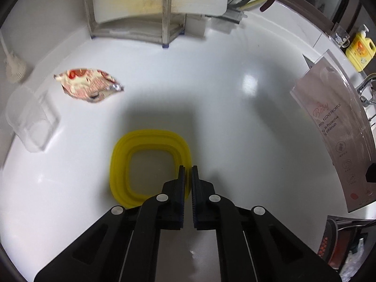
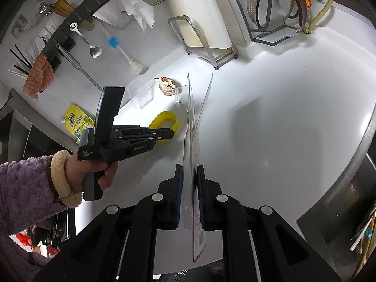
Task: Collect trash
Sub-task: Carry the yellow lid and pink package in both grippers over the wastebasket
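Observation:
My left gripper [image 1: 187, 168] is shut on the rim of a yellow collapsible container [image 1: 150, 166] that sits on the white counter; both show in the right wrist view too, the gripper [image 2: 172, 133] and the container [image 2: 164, 118]. My right gripper [image 2: 189, 167] is shut on a clear plastic toothbrush package [image 2: 195, 122], held edge-on above the counter; it shows at the right of the left wrist view [image 1: 338, 131]. A crumpled red-and-white snack wrapper [image 1: 88, 84] lies at the far left of the counter, also seen in the right wrist view [image 2: 167, 85].
A clear plastic cup [image 1: 30, 122] lies on its side near the wrapper. A metal rack with a white cutting board [image 1: 150, 2] stands at the back. A yellow soap bottle [image 1: 359, 51] and a sink tap [image 1: 366, 87] are at the right. A green pouch [image 2: 76, 121] lies left.

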A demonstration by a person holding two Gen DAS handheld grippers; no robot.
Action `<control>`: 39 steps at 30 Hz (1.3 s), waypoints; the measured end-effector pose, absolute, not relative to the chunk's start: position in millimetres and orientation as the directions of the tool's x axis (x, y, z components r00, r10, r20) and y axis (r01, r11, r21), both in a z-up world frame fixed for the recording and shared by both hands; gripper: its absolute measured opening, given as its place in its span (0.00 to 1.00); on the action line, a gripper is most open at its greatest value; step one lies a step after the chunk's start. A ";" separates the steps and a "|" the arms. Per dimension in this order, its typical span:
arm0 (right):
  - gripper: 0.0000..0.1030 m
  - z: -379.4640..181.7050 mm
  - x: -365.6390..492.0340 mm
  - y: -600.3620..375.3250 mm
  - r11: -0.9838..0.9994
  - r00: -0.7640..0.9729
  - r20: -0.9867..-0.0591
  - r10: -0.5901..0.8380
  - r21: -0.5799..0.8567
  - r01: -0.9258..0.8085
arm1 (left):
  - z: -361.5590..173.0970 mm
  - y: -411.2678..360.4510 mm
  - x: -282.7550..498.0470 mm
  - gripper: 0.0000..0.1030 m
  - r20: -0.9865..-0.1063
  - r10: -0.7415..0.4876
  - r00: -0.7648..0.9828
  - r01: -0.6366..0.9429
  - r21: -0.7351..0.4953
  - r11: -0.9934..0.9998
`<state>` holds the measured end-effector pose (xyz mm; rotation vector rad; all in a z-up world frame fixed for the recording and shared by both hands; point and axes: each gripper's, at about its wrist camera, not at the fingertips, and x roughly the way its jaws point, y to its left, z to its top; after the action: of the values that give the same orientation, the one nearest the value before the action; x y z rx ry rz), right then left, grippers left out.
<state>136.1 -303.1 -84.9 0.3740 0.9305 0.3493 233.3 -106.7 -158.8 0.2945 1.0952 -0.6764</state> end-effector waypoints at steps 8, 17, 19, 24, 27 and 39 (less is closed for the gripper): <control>0.11 -80.1 129.1 -301.3 0.882 0.566 -0.696 0.442 0.452 -0.133 | -127.3 -98.7 219.0 0.02 -0.859 -0.399 0.322 0.626 -0.123 0.770; 0.12 -71.0 119.5 -288.6 0.877 0.562 -0.685 0.463 0.443 -0.183 | -102.9 -80.0 187.8 0.02 -0.844 -0.386 0.372 0.597 -0.102 0.796; 0.12 -70.2 114.3 -286.2 0.876 0.557 -0.686 0.469 0.439 -0.197 | -97.7 -74.3 176.7 0.02 -0.841 -0.377 0.388 0.584 -0.092 0.807; 0.12 -69.8 99.2 -282.9 0.872 0.542 -0.687 0.484 0.434 -0.227 | -86.2 -67.3 147.4 0.02 -0.834 -0.365 0.413 0.566 -0.079 0.820; 0.12 -68.2 89.4 -282.5 0.864 0.536 -0.681 0.499 0.438 -0.247 | -77.3 -63.6 128.9 0.02 -0.828 -0.358 0.432 0.548 -0.075 0.833; 0.12 -59.9 33.4 -288.9 0.846 0.518 -0.669 0.533 0.435 -0.308 | -47.0 -66.5 47.6 0.02 -0.794 -0.358 0.492 0.514 -0.067 0.855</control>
<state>33.4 -288.9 -59.9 0.2772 0.8934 0.5120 47.6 -66.5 -47.0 0.1884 0.9145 -0.5329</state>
